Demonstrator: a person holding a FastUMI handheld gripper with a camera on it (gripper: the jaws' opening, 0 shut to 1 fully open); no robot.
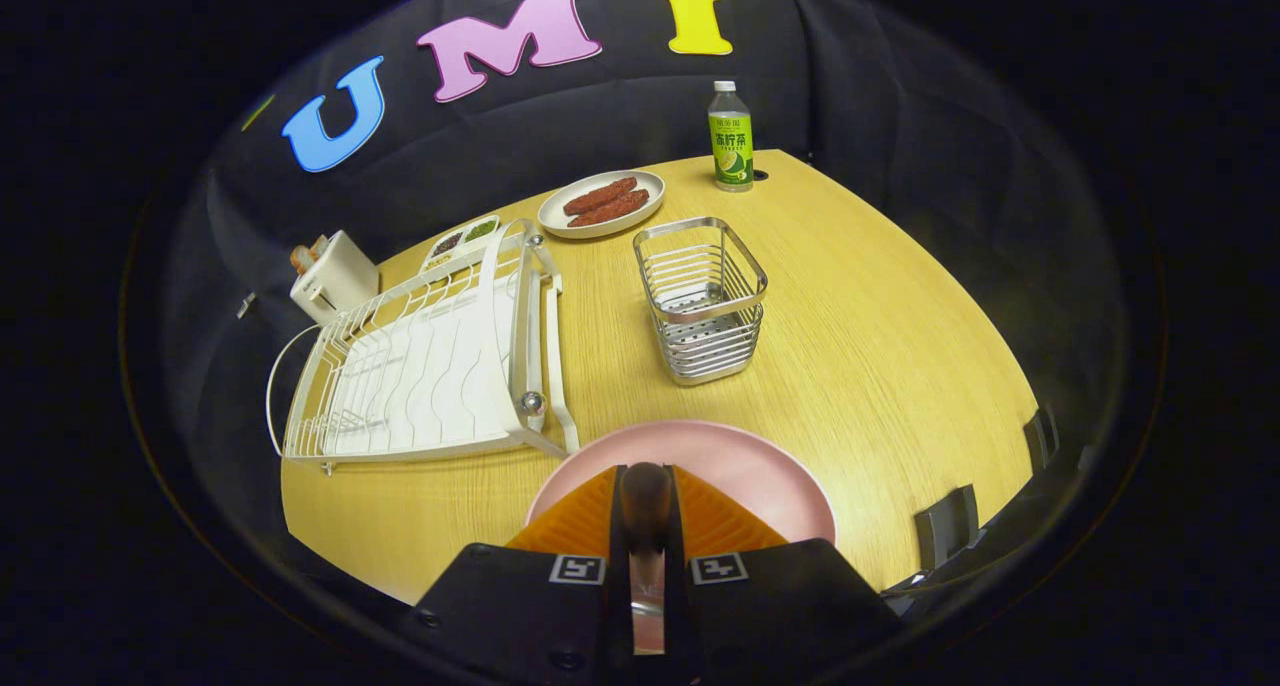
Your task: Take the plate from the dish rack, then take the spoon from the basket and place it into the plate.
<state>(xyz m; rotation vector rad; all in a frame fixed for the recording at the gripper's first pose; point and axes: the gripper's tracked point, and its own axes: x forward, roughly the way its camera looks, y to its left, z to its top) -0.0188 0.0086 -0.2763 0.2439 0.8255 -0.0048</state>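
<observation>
White dish rack point(420, 366) stands empty on the left, wire basket point(705, 301) to its right, and the gripper point(646, 511) pinches a slim, stiff, likely slippery spoon point(646, 496) by its handle above the pink plate point(770, 476).

Wooden table point(880, 366) w/ non-task stuff at its far side. 12 o'clock: oval dish point(601, 204) w/ reddish-brown sausages point(606, 202). Approx 1 o'clock: green-label bottle point(731, 136), white cap, upright nr far edge. Approx 10–11 o'clock: white toaster point(333, 277); between toaster & dish, small divided tray point(460, 242) w/ dark & green bits.
</observation>
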